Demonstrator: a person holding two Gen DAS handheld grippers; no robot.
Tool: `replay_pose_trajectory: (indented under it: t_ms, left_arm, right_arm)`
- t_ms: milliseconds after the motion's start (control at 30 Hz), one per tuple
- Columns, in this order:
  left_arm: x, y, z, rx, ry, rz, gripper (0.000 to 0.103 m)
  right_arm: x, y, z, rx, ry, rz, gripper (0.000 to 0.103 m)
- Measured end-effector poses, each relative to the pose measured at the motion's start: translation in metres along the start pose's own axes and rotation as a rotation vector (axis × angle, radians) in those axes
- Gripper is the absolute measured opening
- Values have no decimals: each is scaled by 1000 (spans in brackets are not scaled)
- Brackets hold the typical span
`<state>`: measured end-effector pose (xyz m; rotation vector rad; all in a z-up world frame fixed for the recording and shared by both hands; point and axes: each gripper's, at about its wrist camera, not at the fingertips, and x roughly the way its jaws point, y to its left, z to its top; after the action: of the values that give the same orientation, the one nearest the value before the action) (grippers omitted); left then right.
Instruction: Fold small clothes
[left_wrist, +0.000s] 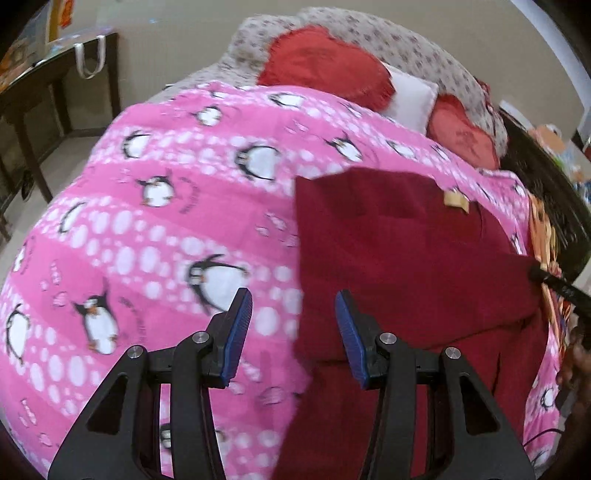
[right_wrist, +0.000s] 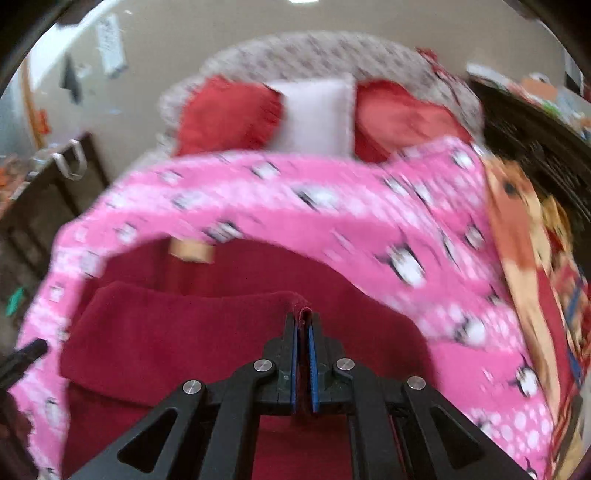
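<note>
A dark red garment (left_wrist: 406, 258) lies on a pink penguin-print blanket (left_wrist: 147, 221) on a bed. It has a tan label (left_wrist: 456, 199) near its far edge. My left gripper (left_wrist: 293, 306) is open and empty, hovering over the garment's left edge. My right gripper (right_wrist: 303, 321) is shut on a hem of the dark red garment (right_wrist: 184, 325) and holds a folded layer lifted over the rest. The tan label (right_wrist: 192, 251) shows at the garment's far side. The right gripper's dark tip (left_wrist: 554, 284) shows at the garment's right edge in the left wrist view.
Red pillows (left_wrist: 325, 70) and a white pillow (left_wrist: 410, 96) lie at the head of the bed. A dark wooden table (left_wrist: 44, 96) stands left of the bed. A cartoon-print cloth (right_wrist: 532, 258) lies along the right side of the bed. A dark shelf (right_wrist: 535, 140) stands at the right.
</note>
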<state>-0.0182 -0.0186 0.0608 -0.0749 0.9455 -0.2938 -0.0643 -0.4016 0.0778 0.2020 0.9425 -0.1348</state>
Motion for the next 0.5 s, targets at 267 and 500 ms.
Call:
replay_pose_trajectory:
  t_ms: [267,500]
  left_arm:
    - [51,-20,5,40,71,81,47]
    - [47,-12,12,-14,70,61,49]
  right_arm:
    - [20,-28,-5,68,42,-7,12]
    - [-5,-54,-8,139,-13,4,40]
